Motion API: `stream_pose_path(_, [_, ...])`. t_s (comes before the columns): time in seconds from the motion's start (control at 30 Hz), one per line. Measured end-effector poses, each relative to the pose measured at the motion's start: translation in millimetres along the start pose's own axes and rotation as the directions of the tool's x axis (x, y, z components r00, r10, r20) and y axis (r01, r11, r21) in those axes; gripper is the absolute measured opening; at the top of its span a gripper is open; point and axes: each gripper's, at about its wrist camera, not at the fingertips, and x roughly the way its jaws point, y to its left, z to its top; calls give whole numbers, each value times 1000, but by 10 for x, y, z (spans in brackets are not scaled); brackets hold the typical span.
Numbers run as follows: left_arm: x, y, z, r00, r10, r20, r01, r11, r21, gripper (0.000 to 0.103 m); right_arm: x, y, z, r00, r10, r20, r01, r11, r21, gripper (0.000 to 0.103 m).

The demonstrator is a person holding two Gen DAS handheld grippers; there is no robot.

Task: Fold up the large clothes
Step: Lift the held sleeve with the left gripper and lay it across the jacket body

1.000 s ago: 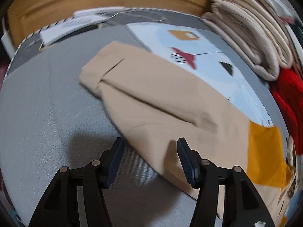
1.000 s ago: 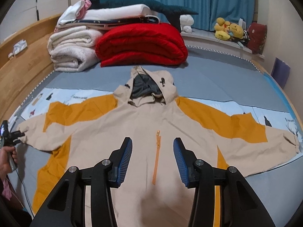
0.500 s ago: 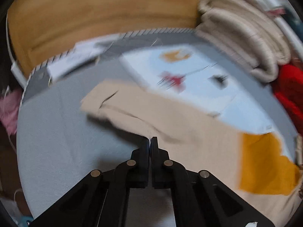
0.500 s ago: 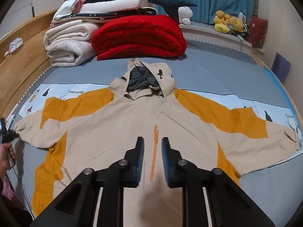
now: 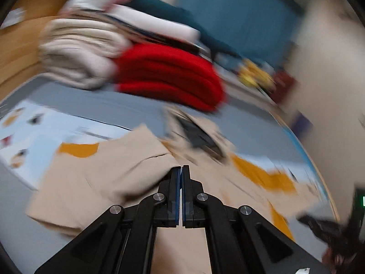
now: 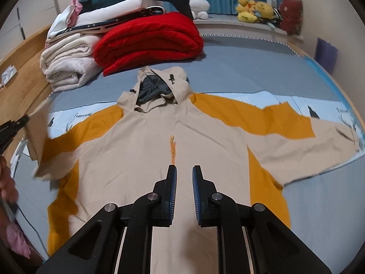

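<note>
Jacket: a beige-and-orange hooded jacket (image 6: 164, 141) lay face up on the grey bed (image 6: 251, 68), hood towards the red folded blanket (image 6: 148, 38), zip (image 6: 172, 147) running down its middle; the body had no fold in it yet.

Left sleeve: lifted off the bed on the jacket's left side and caught mid-swing towards the chest — blurred, so its exact lie could not be told; its cuff end (image 5: 146, 159) hung from the claw.

Left gripper (image 5: 181, 171): jaws pressed together, with beige sleeve cloth bunched at the tips; judged to be pinching that sleeve, though the blur hid the contact itself.

Right gripper (image 6: 184, 175): jaws parted by a narrow gap, holding nothing; it hovered over the jacket's lower front, just below the zip.

Right sleeve (image 6: 319, 141): spread flat, reaching away from the jacket's body to the far side; untouched.

Done: by my reading only the first sleeve fold was under way — nothing finished.

Left: land the left sleeve across the chest; fold the right sleeve in; then fold the body and hood.
</note>
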Motion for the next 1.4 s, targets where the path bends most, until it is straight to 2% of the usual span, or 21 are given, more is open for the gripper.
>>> stream_pose_path(0.03, [108, -163, -99, 997, -45, -60, 47, 998, 29, 0, -22, -33, -26, 1000, 3, -3, -3, 1000, 15, 16])
stream_pose_path(0.1, [334, -315, -283, 972, -104, -209, 114, 993, 36, 10, -53, -79, -60, 1000, 12, -5, -12, 1000, 29, 16])
stream_pose_path(0.17, [420, -324, -367, 959, -105, -262, 109, 994, 3, 19, -79, -119, -86, 1000, 17, -6, -17, 999, 44, 17])
stream_pose_path(0.23, [347, -153, -331, 961, -92, -261, 74, 994, -76, 22, -97, -154, -107, 1000, 28, -6, -28, 997, 65, 17])
stream_pose_path(0.3, [179, -5, -250, 971, -93, -221, 63, 988, -138, 22, -110, -188, -127, 999, 36, -8, -35, 995, 90, 17])
stream_pose_path(0.37, [-51, 135, -151, 985, -39, -169, 11, 986, -167, 22, -129, -210, -141, 999, 52, -7, -51, 992, 118, 17])
stream_pose_path(0.4, [-208, 255, -135, 989, 13, -150, -41, 982, -185, 22, -141, -218, -148, 998, 60, -3, -59, 991, 124, 17])
stream_pose_path(0.47, [-335, 436, -144, 982, 81, -169, -121, 962, -244, 20, -161, -194, -148, 997, 74, 7, -74, 990, 123, 17])
stream_pose_path(0.53, [-325, 554, -217, 976, 73, -205, -132, 948, -290, 20, -172, -134, -135, 996, 82, 23, -84, 991, 107, 15])
stream_pose_path(0.63, [-138, 661, -436, 969, 60, -241, -131, 948, -290, 20, -141, -34, -118, 995, 89, 41, -92, 992, 81, 14])
stream_pose_path(0.67, [-12, 713, -554, 962, 59, -266, -136, 950, -282, 20, -117, -9, -119, 994, 97, 44, -100, 992, 76, 14])
stream_pose_path(0.73, [261, 769, -735, 937, 54, -346, -166, 939, -302, 20, -35, 51, -129, 994, 107, 38, -109, 992, 63, 15])
stream_pose_path(0.83, [609, 960, -805, 913, -17, -407, -163, 900, -403, 20, 133, 143, -176, 994, 109, 11, -109, 993, 36, 18])
stream_pose_path(0.93, [733, 1004, -803, 898, -22, -439, -164, 910, -380, 22, 345, 242, -191, 991, 126, -46, -126, 992, 11, 22])
stream_pose_path(1.07, [970, 1044, -864, 858, -31, -512, -186, 912, -366, 24, 522, 386, -190, 989, 130, -70, -134, 990, -45, 24])
stream_pose_path(1.17, [1093, 1054, -947, 836, -41, -548, -197, 908, -369, 24, 650, 516, -188, 985, 150, -91, -157, 984, -84, 26])
stream_pose_path(1.23, [1142, 1041, -957, 826, -27, -564, -208, 914, -349, 22, 723, 615, -196, 979, 175, -109, -187, 976, -110, 30])
stream_pose_path(1.3, [1168, 1016, -948, 822, -9, -570, -218, 919, -329, 11, 788, 701, -205, 971, 201, -128, -218, 967, -134, 35])
stream_pose_path(1.4, [1136, 1023, -912, 816, 8, -578, -249, 907, -338, 10, 854, 802, -223, 963, 224, -152, -248, 954, -166, 38])
